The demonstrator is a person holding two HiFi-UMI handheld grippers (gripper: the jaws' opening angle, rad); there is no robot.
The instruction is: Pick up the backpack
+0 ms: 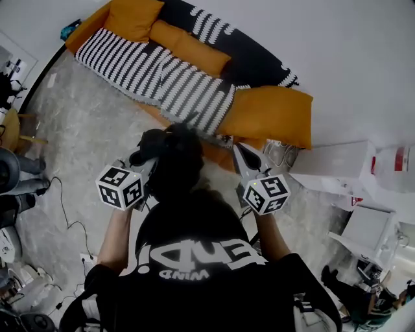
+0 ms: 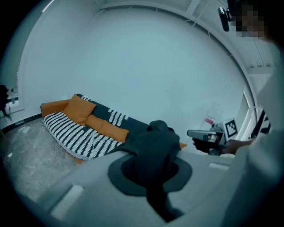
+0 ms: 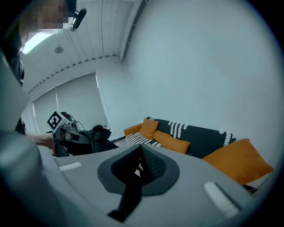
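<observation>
Left tongs (image 2: 151, 177) are clamped on the black backpack (image 1: 170, 162), which hangs at 12 o'clock from the person. The striped sofa (image 1: 194, 71) lies beyond. Right tongs (image 3: 140, 166) are together and empty, at the backpack's 3 o'clock.

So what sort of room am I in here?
Likely a living room or lounge: a sofa with orange cushions and a striped throw against a white wall, cables across the floor.

Grey marbled floor (image 1: 91, 130): orange-and-black sofa (image 1: 259, 65) along far edge, black cable (image 1: 63, 211) near left edge, white boxes (image 1: 334, 159) at right edge.
</observation>
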